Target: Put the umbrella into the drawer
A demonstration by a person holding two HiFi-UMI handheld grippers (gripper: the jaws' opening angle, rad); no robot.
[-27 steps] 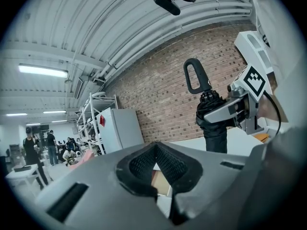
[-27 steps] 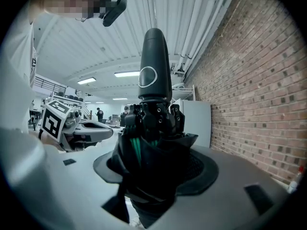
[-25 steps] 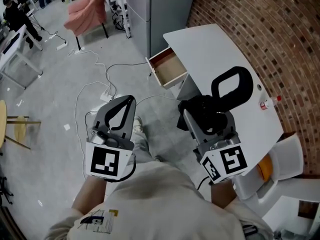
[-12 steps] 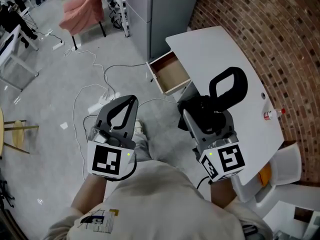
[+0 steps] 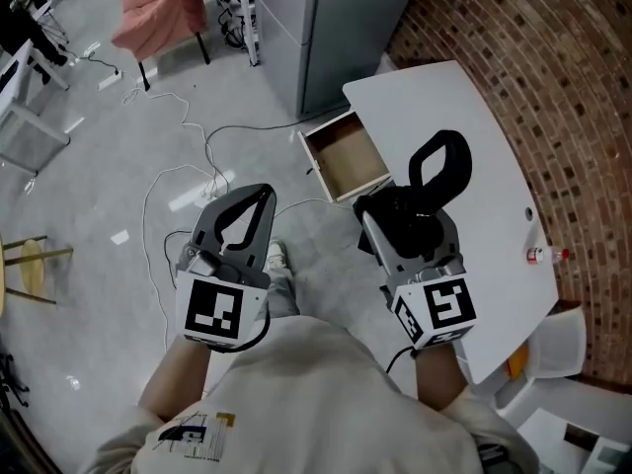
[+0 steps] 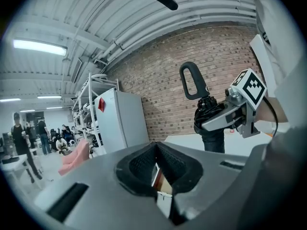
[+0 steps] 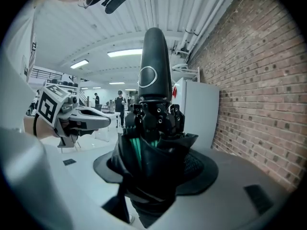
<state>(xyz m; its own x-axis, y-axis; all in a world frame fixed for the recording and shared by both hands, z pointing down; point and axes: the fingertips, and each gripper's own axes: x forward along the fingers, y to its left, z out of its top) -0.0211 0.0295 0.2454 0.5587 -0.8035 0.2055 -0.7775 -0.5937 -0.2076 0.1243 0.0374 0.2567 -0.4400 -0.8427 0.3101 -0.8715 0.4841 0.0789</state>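
A folded black umbrella (image 5: 427, 197) with a loop handle (image 5: 439, 164) stands upright in my right gripper (image 5: 415, 215), which is shut on its bundled canopy. In the right gripper view the umbrella (image 7: 153, 128) fills the jaws, green ribs showing. It hovers over the near edge of the white table (image 5: 474, 117), just right of the open wooden drawer (image 5: 348, 156), which looks empty. My left gripper (image 5: 260, 196) is shut with nothing in it, above the floor left of the drawer. The left gripper view shows its pads (image 6: 144, 159) meeting, and the umbrella (image 6: 211, 128) off to the right.
A grey cabinet (image 5: 341, 28) stands behind the drawer and a brick wall (image 5: 563, 87) behind the table. A small red-capped bottle (image 5: 546, 256) lies on the table's right side. Cables (image 5: 193, 161) trail over the floor, and a chair draped in pink (image 5: 158, 8) stands at the far left.
Both grippers have moved forward together, with the umbrella still held. The table and open drawer now sit nearer to them in the head view.
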